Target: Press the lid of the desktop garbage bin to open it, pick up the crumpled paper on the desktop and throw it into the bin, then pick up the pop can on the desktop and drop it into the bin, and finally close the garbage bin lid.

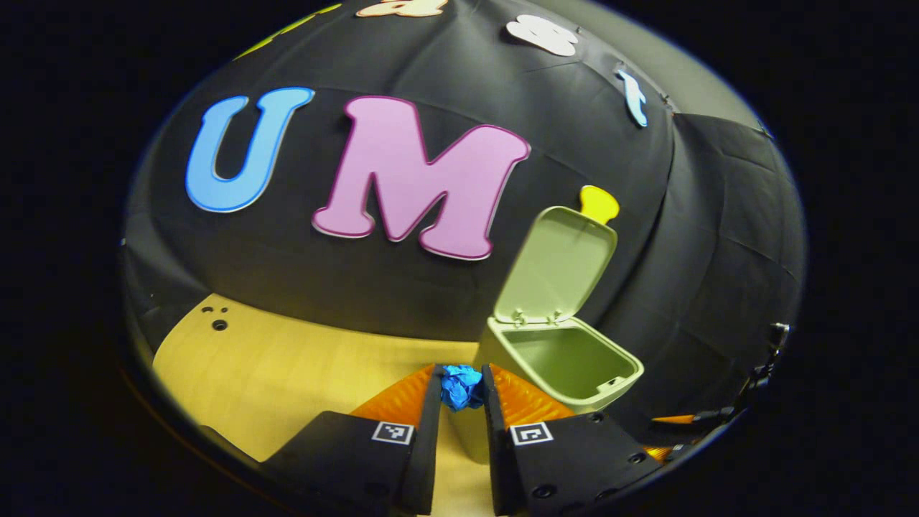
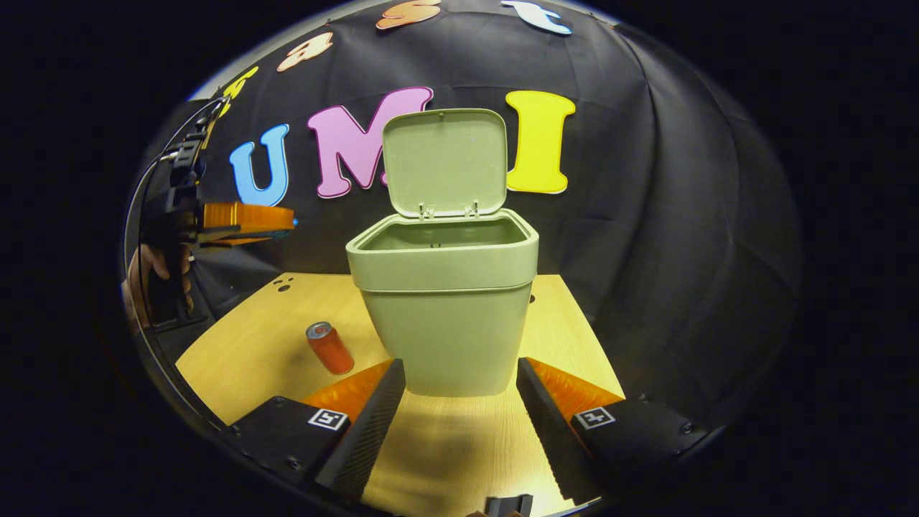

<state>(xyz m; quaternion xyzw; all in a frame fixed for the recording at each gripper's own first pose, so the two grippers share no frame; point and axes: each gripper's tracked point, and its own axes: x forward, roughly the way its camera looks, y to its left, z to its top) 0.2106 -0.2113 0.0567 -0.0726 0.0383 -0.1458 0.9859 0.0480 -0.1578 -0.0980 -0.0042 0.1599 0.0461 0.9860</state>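
Note:
The pale green bin [image 1: 567, 362] [image 2: 445, 294] stands on the wooden desktop with its lid [image 1: 560, 266] [image 2: 445, 161] tipped up and back. In the left gripper view my left gripper [image 1: 462, 391] is shut on the blue crumpled paper [image 1: 461, 385], held above the desk just left of the bin's open mouth. The same gripper [image 2: 287, 219] appears high at the left in the right gripper view, held by a hand. My right gripper [image 2: 459, 388] stands open low in front of the bin, nothing between its fingers. An orange pop can [image 2: 329, 347] stands tilted left of the bin.
The wooden desktop [image 1: 273, 366] [image 2: 459, 445] stretches left of the bin, with small holes [image 1: 219, 324] near its back edge. Black cloth walls close in behind and to the right.

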